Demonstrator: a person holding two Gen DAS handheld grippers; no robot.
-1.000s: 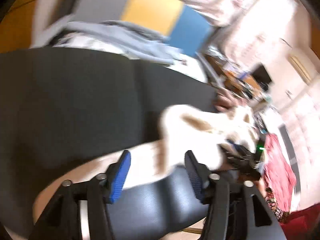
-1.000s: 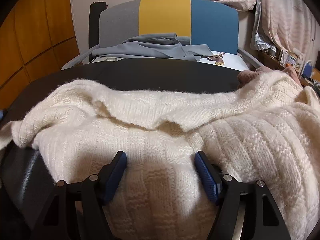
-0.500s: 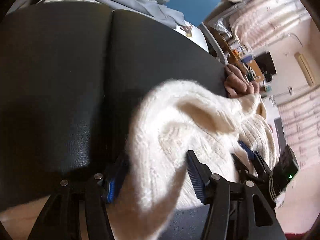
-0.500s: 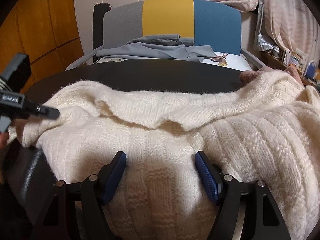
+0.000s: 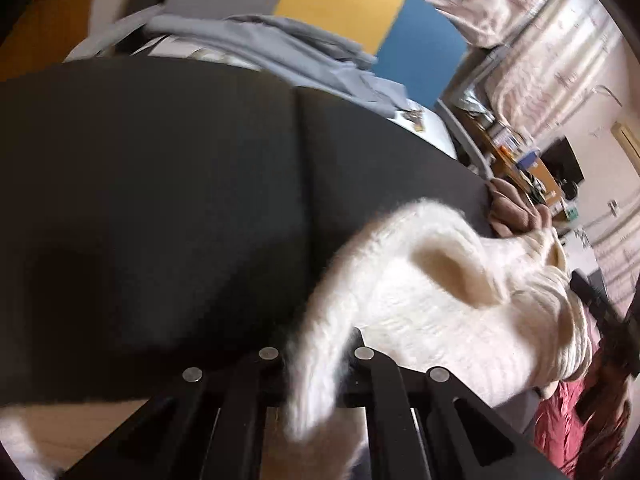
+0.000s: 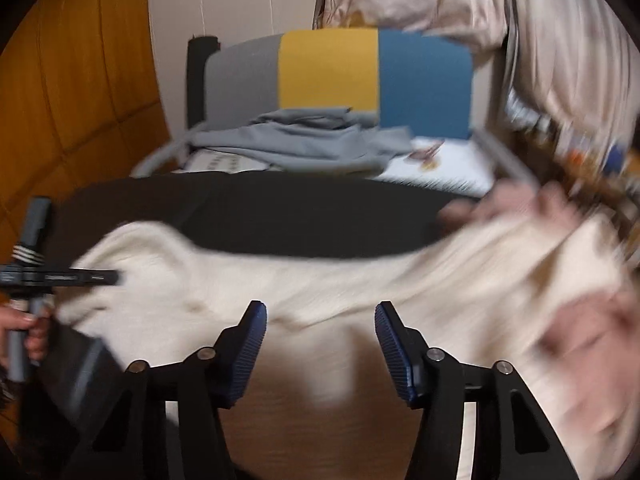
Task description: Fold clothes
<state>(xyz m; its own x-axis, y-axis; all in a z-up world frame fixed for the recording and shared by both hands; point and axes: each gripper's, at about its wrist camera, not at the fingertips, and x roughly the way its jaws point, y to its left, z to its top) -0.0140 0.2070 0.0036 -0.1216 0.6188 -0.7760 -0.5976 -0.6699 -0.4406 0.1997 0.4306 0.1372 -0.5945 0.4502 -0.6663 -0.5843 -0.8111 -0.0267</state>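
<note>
A cream knitted sweater (image 5: 432, 304) lies across a black padded surface (image 5: 160, 200). In the left wrist view my left gripper (image 5: 316, 356) is shut on a fold at the sweater's edge, which sticks out between the two black fingers. From the right wrist view that same gripper (image 6: 96, 277) pinches the sweater's (image 6: 360, 280) left end, and a hand (image 6: 24, 328) grips its handle. My right gripper (image 6: 320, 340) hangs over the sweater's near middle. Its jaws are closing, the blue pads (image 6: 252, 340) still apart, blurred knit showing between and below them without being pressed.
A grey garment (image 6: 320, 144) lies on a seat with a grey, yellow and blue back (image 6: 328, 68) behind the black surface. A pinkish cloth (image 5: 516, 212) sits at the surface's right end. Pale curtains (image 6: 560, 40) and cluttered shelves (image 5: 520, 160) stand on the right.
My left gripper has come down on the sweater's edge and shut on it. My right gripper has risen and pulled back, its pads have drawn closer, and the sweater now stretches between the two.
</note>
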